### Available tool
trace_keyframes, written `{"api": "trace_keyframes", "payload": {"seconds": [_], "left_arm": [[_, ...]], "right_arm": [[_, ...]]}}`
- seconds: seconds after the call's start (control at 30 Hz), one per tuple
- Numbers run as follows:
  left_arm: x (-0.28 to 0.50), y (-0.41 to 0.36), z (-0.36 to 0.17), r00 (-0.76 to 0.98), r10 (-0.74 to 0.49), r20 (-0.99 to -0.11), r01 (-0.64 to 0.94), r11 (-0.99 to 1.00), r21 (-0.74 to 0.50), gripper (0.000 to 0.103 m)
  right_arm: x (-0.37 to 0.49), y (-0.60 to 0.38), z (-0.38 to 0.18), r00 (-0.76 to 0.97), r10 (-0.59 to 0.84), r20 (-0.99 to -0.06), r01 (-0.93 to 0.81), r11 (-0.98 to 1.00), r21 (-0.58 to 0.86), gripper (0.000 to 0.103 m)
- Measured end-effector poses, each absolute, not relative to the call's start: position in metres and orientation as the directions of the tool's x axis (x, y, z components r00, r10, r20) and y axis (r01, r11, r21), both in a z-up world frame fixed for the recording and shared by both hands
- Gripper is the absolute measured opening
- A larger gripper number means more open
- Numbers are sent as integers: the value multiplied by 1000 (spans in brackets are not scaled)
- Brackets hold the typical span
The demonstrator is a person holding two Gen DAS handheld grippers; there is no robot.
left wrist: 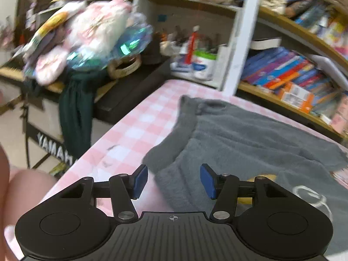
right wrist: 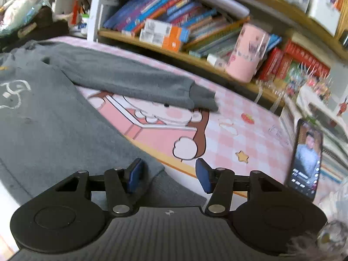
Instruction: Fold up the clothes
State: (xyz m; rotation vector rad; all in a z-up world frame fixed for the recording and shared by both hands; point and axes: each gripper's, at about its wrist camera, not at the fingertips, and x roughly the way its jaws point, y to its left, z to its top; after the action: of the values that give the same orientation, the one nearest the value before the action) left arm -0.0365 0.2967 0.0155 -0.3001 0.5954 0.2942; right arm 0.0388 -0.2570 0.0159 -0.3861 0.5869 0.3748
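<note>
Sweater [left wrist: 250, 134] first: grey, fleecy and limp, it looks light and will sag and drag wherever I lift it, so I judge that the firm ribbed edges, a cuff or the hem, are the places to pinch, not the loose middle. It lies spread flat on the table [left wrist: 130, 130], over the pink checked cover. Nearest the sweater's hem, my right hand-held gripper [right wrist: 168, 175] hovers with its jaws apart and nothing clamped; the hem corner lies just under and between the blue pads [right wrist: 136, 175], so a short dip would catch that edge. My left hand-held gripper [left wrist: 174, 181] is likewise parted and empty, sitting over the sweater's folded-in sleeve [left wrist: 169, 152], whose end lies beside the left pad. Further along the sweater from the hem, a white line drawing [right wrist: 13, 93] marks the chest, and beyond it the other sleeve [right wrist: 134, 80] stretches out sideways across the cartoon print, its cuff [right wrist: 205, 100] pointing away from the body. Out past that cuff a phone [right wrist: 307, 158] stands propped with its screen lit, and behind the sweater's collar end a bookshelf [right wrist: 174, 21] runs along the wall.
</note>
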Motion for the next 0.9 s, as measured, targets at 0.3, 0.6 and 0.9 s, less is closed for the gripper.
{"api": "trace_keyframes", "payload": {"seconds": [0.3, 0.6, 0.9], "left_arm": [[-32, 316, -12, 829, 62, -556, -363, 817, -449, 13], [-58, 331, -1, 826, 162, -539, -421, 814, -400, 11], [-62, 330, -11, 812, 158, -562, -422, 823, -379, 16]], "right_arm": [[-22, -274, 19, 793, 260, -551, -433, 876, -210, 58], [-25, -276, 8, 760, 313, -570, -446, 889, -106, 61], [-24, -269, 3, 765, 278, -581, -433, 890, -144, 67]]}}
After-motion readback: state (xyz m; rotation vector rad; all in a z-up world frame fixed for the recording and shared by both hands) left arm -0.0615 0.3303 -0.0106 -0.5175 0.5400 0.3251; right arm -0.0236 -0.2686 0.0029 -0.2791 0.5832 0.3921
